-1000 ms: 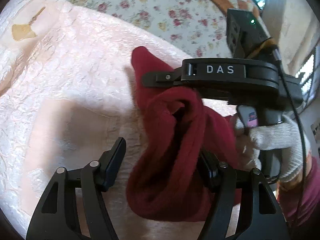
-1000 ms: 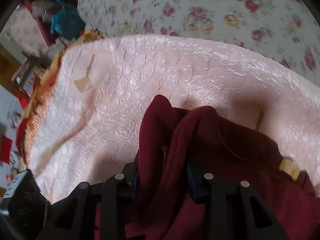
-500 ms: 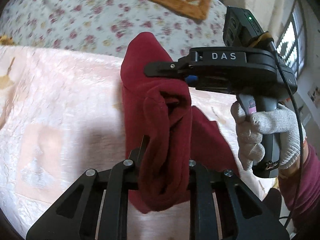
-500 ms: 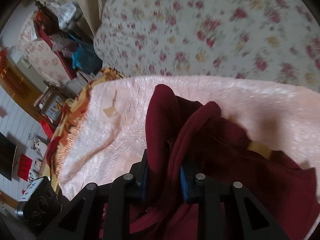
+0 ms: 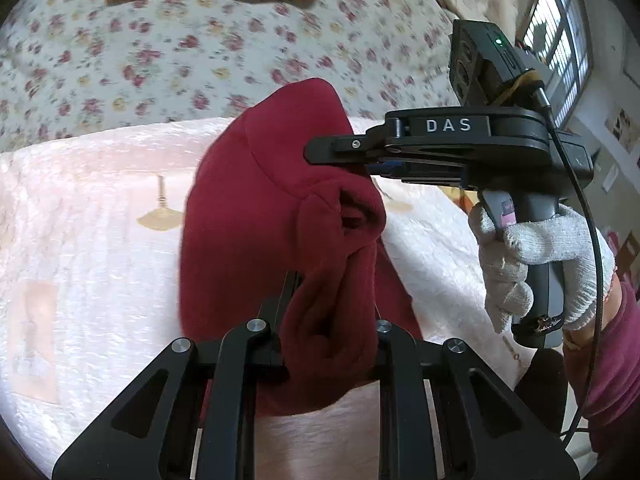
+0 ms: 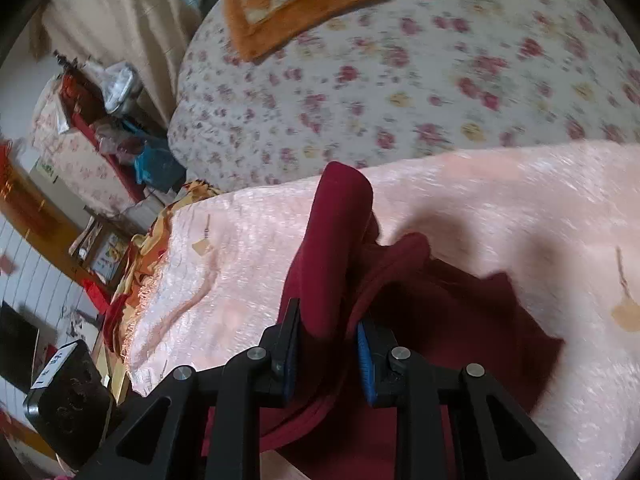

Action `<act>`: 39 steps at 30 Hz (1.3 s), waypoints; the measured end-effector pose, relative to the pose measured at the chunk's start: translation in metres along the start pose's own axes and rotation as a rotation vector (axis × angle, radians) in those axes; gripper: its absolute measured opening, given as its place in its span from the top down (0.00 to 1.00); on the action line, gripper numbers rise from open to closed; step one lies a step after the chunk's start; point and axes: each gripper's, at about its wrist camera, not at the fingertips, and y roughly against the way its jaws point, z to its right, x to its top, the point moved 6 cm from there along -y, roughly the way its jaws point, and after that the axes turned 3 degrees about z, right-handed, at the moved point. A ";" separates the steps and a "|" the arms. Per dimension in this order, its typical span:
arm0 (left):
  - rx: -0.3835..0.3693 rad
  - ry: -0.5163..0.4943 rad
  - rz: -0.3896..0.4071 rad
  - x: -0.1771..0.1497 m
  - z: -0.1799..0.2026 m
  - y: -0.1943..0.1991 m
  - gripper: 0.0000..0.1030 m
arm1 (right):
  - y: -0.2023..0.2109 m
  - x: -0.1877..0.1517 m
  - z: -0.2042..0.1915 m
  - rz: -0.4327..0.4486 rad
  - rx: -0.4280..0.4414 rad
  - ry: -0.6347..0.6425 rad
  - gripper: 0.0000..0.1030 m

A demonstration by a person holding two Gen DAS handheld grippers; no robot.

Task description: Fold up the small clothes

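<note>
A dark red garment (image 5: 256,216) hangs bunched above the pink bedspread (image 5: 80,240). My left gripper (image 5: 330,320) is shut on a thick fold of the garment near its lower end. My right gripper (image 5: 320,152) comes in from the right, held by a white-gloved hand (image 5: 532,252), and pinches the garment's upper part. In the right wrist view my right gripper (image 6: 326,344) is shut on a fold of the garment (image 6: 336,240), the rest of which trails down right onto the bedspread (image 6: 500,216).
A floral quilt (image 5: 180,52) lies behind the pink bedspread, with an orange checked blanket (image 6: 320,4) on it. The bed's left edge (image 6: 152,280) drops to cluttered furniture (image 6: 100,120) and the floor. A window (image 5: 560,36) is at the right.
My left gripper closed on the garment, from open a second ago. Both grippers lifted the garment up off the bedspread, and it now hangs higher and more upright.
</note>
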 end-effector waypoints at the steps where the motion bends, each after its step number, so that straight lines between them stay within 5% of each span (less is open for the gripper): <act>1: -0.002 -0.008 -0.008 -0.002 0.007 -0.004 0.83 | 0.004 -0.003 0.008 0.004 -0.004 -0.013 0.77; 17: 0.039 -0.053 -0.104 -0.032 0.040 -0.063 0.84 | 0.017 -0.047 0.121 0.025 -0.089 -0.240 0.78; 22: 0.041 -0.056 -0.101 -0.036 0.041 -0.061 0.84 | 0.043 -0.049 0.112 0.108 -0.003 -0.314 0.77; 24: 0.038 -0.075 -0.121 -0.039 0.041 -0.056 0.83 | 0.054 -0.051 0.100 0.118 0.011 -0.301 0.51; 26: 0.013 -0.103 -0.129 -0.038 0.040 -0.042 0.83 | 0.061 -0.056 0.086 0.117 0.030 -0.280 0.39; 30: -0.055 -0.104 -0.115 -0.034 0.029 -0.008 0.72 | 0.064 -0.074 0.060 0.064 0.069 -0.249 0.39; 36: -0.030 -0.073 -0.078 -0.035 0.001 0.016 0.66 | 0.047 -0.100 0.037 -0.009 0.118 -0.237 0.39; 39: -0.111 -0.046 -0.092 -0.039 0.001 0.021 0.66 | 0.032 -0.107 0.033 -0.042 0.125 -0.255 0.39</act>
